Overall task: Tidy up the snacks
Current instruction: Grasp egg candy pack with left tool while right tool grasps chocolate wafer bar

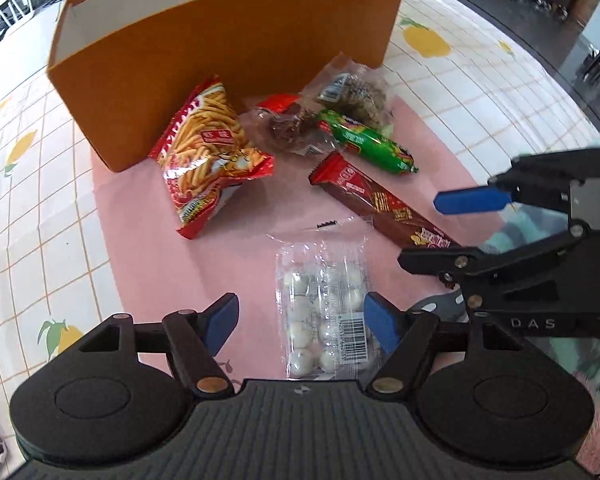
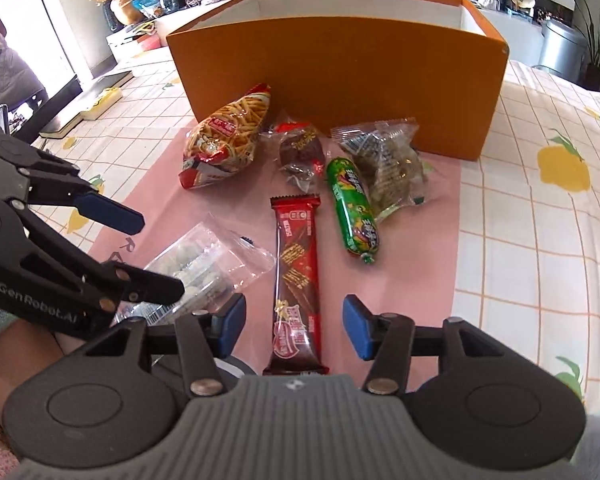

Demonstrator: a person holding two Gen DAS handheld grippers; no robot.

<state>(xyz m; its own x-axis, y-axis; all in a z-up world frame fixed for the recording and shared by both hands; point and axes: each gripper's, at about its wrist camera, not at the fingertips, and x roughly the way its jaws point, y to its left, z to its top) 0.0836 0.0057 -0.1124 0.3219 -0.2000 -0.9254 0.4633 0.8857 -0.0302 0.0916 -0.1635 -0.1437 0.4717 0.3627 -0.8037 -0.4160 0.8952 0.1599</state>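
lemon-print cloth covers the counter point(image 2: 540, 240), bearing an orange box point(image 2: 340, 80) behind a pink mat point(image 1: 148, 216) with 6 snacks. left hand-held gripper point(image 1: 302, 322) gapes wide around the clear candy pack point(image 1: 324, 312); right hand-held gripper point(image 2: 294, 326) gapes wide over the red wafer bar point(image 2: 298, 276).

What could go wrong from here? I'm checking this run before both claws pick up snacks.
The left claw straddles a loose clear bag of white candies; the film may slip. The right claw sits close beside it over the red wafer bar, so they could collide. The orange box has tall walls to clear.
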